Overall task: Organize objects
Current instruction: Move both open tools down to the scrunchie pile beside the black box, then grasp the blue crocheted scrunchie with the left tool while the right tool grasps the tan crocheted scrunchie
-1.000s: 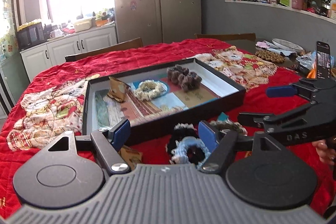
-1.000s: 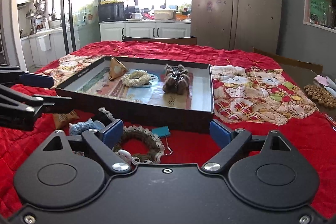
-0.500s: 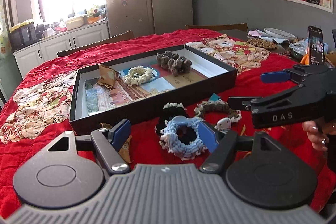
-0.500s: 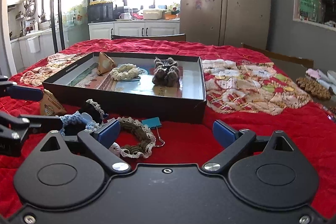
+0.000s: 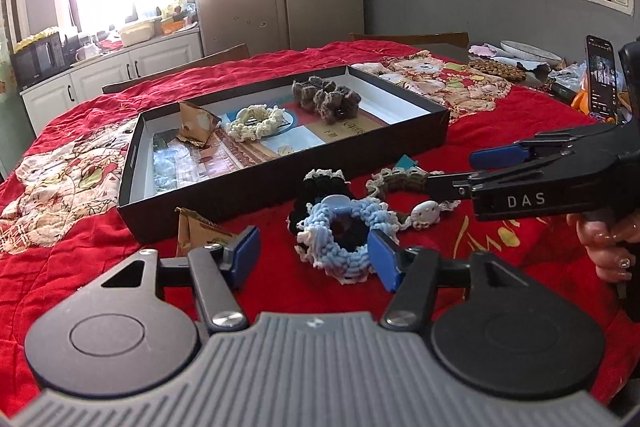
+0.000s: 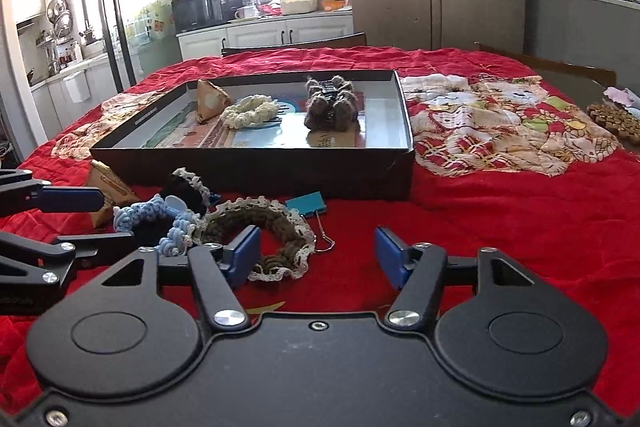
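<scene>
Scrunchie-wise: blue scrunchie (image 5: 344, 247) lies flat between the closing, empty left claw (image 5: 314, 257); right claw (image 6: 316, 253) also closing, empty, brown scrunchie (image 6: 276, 239) just left.

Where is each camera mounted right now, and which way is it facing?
Left wrist: on the left hand-held gripper, facing the light blue crocheted scrunchie; its jaws are closing around it, not yet pressing. Right hand shows.
Right wrist: on the right hand-held gripper, facing the brown lace-edged scrunchie; jaws closing.
Shared: black shallow cardboard box, red quilted tablecloth.
</scene>
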Available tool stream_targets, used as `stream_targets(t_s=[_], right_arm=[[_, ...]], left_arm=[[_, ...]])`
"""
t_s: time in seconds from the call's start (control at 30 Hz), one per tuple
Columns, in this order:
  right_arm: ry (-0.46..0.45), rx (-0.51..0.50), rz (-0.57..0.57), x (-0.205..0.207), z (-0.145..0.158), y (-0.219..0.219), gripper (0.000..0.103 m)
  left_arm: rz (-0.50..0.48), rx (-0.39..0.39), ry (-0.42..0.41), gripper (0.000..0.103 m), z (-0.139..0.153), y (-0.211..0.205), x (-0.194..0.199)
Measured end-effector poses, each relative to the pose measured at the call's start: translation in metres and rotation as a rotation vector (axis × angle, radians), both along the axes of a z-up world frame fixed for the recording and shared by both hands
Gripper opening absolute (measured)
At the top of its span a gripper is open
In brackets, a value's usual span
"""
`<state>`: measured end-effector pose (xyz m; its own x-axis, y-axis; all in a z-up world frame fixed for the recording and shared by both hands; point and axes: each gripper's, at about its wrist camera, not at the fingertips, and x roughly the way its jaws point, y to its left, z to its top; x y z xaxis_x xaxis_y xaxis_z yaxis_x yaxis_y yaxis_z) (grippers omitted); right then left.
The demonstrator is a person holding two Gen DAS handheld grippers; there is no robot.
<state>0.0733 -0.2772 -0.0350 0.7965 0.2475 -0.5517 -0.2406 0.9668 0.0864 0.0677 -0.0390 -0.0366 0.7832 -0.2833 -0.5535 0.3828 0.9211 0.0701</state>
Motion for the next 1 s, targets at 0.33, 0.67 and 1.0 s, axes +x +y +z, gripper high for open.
stream_targets(t_s=[0.33,0.67,1.0], right_arm=[[0.005,-0.039,0.038,0.000,-0.003,0.013,0.042],[0.040,-0.054,0.076,-0.001,-0.008,0.018,0.018],[0.027,-0.081,0.090,-0.006,-0.007,0.024,0.012]], left_arm=[[0.002,-0.022,0.025,0.057,-0.004,0.002,0.004],[0.014,-0.036,0.053,0.034,-0.009,0.005,0.009],[-0.003,-0.040,0.062,0.018,-0.007,0.004,0.006]])
